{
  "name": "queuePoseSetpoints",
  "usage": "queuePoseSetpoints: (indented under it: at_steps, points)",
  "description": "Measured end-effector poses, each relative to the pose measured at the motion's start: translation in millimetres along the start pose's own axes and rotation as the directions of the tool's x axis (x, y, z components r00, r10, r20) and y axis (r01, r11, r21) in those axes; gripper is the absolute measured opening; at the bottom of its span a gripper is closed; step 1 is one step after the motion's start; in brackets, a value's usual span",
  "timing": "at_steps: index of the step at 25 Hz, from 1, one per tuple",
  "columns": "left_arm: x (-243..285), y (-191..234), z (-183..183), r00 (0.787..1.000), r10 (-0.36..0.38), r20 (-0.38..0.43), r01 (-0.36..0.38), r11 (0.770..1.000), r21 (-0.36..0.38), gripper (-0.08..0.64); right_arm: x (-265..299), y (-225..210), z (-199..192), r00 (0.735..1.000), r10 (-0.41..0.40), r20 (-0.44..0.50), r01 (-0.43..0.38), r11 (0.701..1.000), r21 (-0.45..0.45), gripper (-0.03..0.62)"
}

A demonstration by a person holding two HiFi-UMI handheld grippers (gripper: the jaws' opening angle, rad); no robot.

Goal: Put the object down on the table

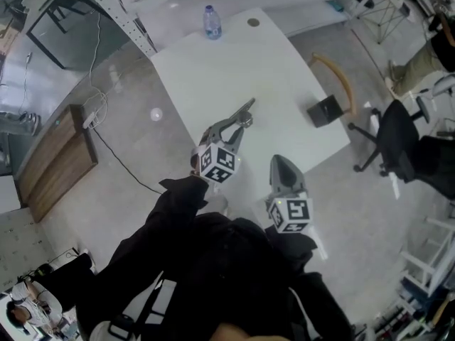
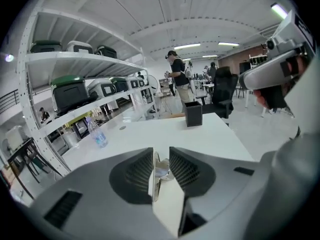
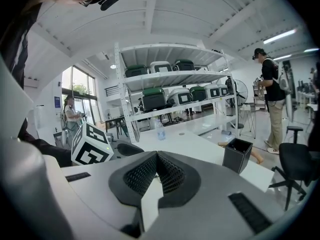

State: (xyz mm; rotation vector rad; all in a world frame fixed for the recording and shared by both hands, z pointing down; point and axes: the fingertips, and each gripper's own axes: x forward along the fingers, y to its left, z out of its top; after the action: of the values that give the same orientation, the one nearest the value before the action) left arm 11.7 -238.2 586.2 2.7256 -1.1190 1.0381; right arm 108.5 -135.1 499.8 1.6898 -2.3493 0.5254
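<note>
My left gripper (image 1: 248, 109) is held over the middle of the white table (image 1: 213, 77), pointing toward its far right. In the left gripper view the left gripper (image 2: 161, 157) has its jaws nearly together, shut on a small thin shiny silvery object (image 2: 160, 172) pinched between the ribbed pads. The object is too small to make out in the head view. My right gripper (image 1: 279, 160) hangs over the table's near edge, to the right of the left one. The right gripper (image 3: 156, 157) is shut, its pads meeting with nothing between them.
A clear water bottle (image 1: 212, 21) stands at the table's far end, next to a round cable hole (image 1: 254, 22). An open black box (image 1: 325, 111) sits at the right edge. A black office chair (image 1: 398, 142) stands on the floor to the right. Shelving (image 2: 75, 91) lines the far side.
</note>
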Motion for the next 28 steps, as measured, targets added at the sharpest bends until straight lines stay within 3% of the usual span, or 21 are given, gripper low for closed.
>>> queuePoseSetpoints:
  at_steps: [12, 28]
  points:
    - [-54, -1, 42, 0.987, 0.012, 0.159, 0.018, 0.983, -0.182, 0.011, -15, 5, 27, 0.997, -0.042, 0.062, 0.041, 0.999, 0.016, 0.002]
    - [-107, 0, 78, 0.962, 0.02, 0.271, 0.05, 0.967, -0.25, 0.002, -20, 4, 59, 0.99, -0.065, 0.125, 0.061, 0.998, 0.032, 0.002]
